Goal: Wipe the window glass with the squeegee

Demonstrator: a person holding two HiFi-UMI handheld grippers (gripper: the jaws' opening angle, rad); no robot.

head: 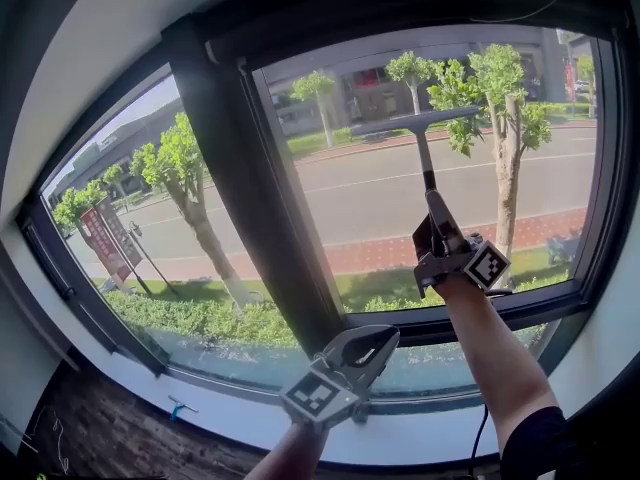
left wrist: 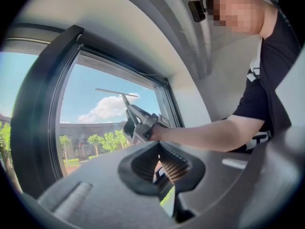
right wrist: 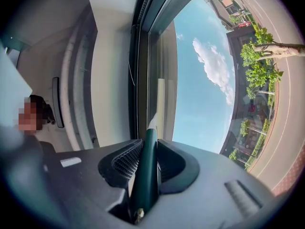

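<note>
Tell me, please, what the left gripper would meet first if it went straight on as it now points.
Probably the right gripper holding the squeegee, though depth is unclear.

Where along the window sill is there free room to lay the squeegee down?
The white sill under the left pane is bare between a small blue item and the left gripper. Further right, the person's two forearms cross above it.

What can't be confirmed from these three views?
Whether the squeegee blade touches the window glass: head view gives no depth, left gripper view shows it too small.
Print on the red street sign: head view, too small.
Part of the lower window frame: head view, behind the forearm.
</note>
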